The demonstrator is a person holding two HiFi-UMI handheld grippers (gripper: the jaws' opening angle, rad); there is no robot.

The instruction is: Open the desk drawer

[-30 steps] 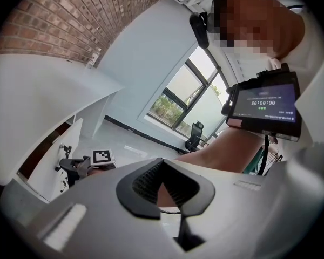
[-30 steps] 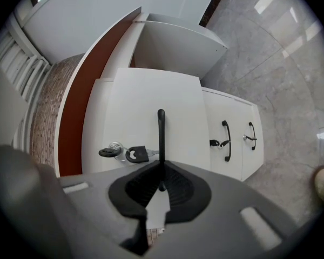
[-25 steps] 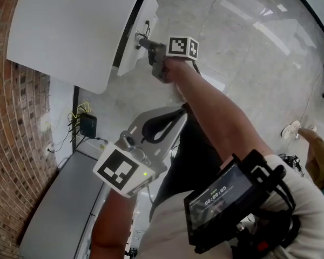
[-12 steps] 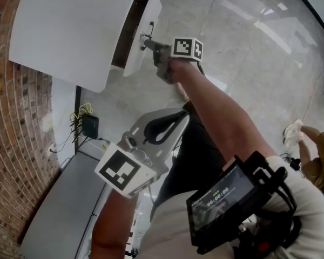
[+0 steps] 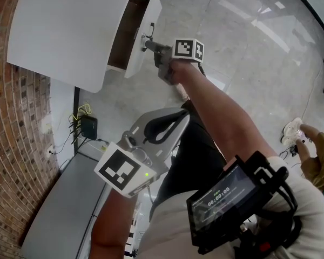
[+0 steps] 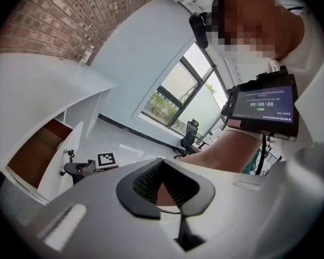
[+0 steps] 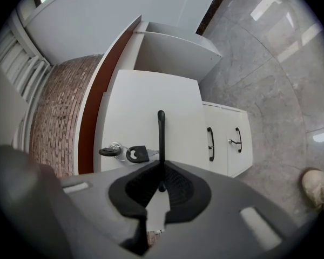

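Note:
The white desk fills the upper left of the head view, and its drawer front stands pulled out, so the brown inside shows. My right gripper is shut on the drawer's black handle. In the right gripper view my right gripper holds that bar against the white drawer front, and a key on a ring hangs in the lock beside it. My left gripper hangs near my body, shut with nothing in it, and the left gripper view looks past my left gripper to the open drawer.
Two lower drawers with black handles sit below the open one. A brick wall runs along the left, with a black box and cables on the floor. Another person's hand and a shoe show at the right.
The drawer has slid further out of the desk, showing more of its brown inside. My right gripper has come back a little with the handle. The left gripper has stayed put.

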